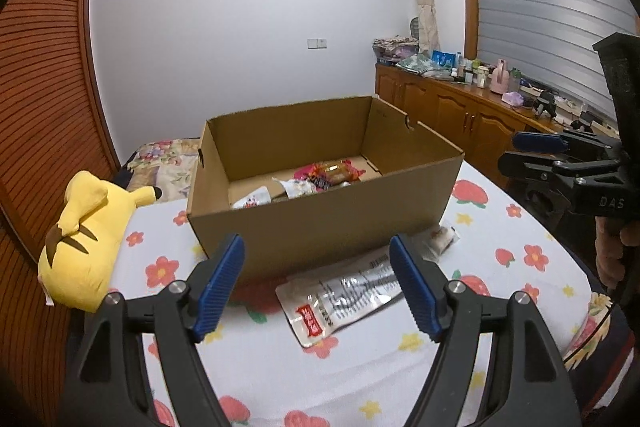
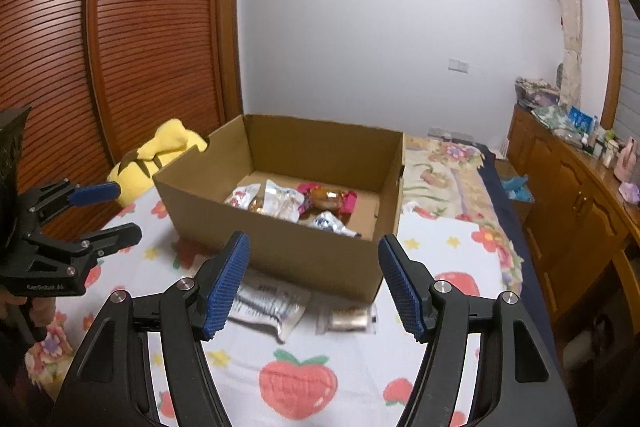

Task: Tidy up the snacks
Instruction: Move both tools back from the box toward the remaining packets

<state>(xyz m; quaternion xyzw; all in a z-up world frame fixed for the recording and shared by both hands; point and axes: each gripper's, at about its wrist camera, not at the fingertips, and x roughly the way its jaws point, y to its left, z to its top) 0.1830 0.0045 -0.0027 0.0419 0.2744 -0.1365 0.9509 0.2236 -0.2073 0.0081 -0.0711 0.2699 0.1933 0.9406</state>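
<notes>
Your left gripper (image 1: 316, 283) hovers low over the bed, its blue pads spread apart and holding nothing. Beneath it, a flat clear snack packet with a red label (image 1: 340, 301) lies on the strawberry-print sheet (image 1: 360, 379), just before the cardboard box (image 1: 320, 227). A smaller wrapped snack (image 1: 442, 239) sits by the box's near right corner. Your right gripper (image 2: 314, 283) is likewise open and empty. Several wrapped snacks (image 2: 296, 205) lie inside the box. A yellow plush toy (image 1: 84, 247) rests at the bed's left edge.
</notes>
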